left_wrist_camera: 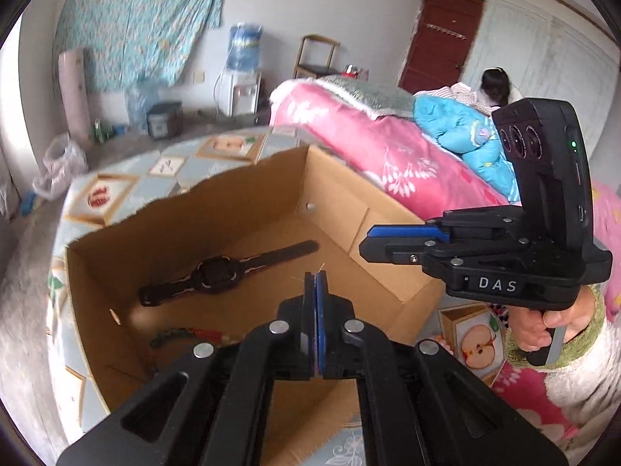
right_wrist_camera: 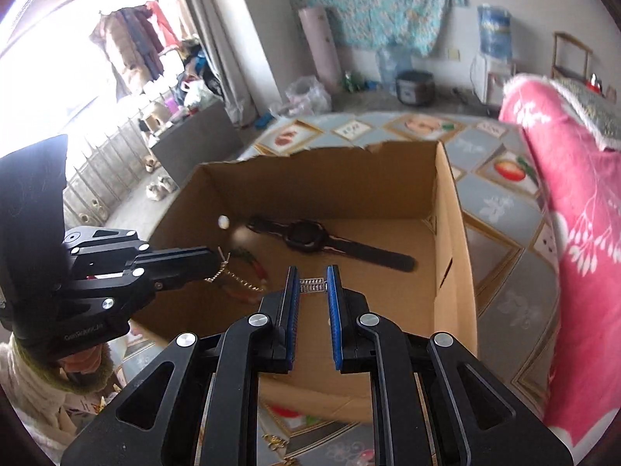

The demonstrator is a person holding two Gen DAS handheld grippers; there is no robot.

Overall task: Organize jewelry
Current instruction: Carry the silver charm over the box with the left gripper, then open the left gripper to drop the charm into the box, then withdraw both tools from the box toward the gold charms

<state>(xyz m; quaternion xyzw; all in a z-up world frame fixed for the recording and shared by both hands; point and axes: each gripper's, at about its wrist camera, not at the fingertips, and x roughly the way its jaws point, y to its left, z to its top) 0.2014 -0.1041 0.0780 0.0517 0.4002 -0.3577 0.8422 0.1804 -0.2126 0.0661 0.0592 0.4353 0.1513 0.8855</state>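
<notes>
Both-handed drop: gold chain [right_wrist_camera: 233, 275] is being pinched by the left gripper [right_wrist_camera: 217, 262], silver clasp [right_wrist_camera: 313, 284] by the right gripper [right_wrist_camera: 313, 285]; release should be made low, at the cardboard box's [right_wrist_camera: 454, 233] six o'clock, clear of the watch [right_wrist_camera: 310, 235].

The red-and-green piece [left_wrist_camera: 186, 336] on the cardboard box [left_wrist_camera: 233, 202] floor is blurred and partly hidden behind the left gripper [left_wrist_camera: 315, 283]. What the pale smear [right_wrist_camera: 242, 237] beside the watch [right_wrist_camera: 306, 235] is cannot be told (motion blur). The gold chain [right_wrist_camera: 236, 277] vanishes between that gripper's closed fingertips
</notes>
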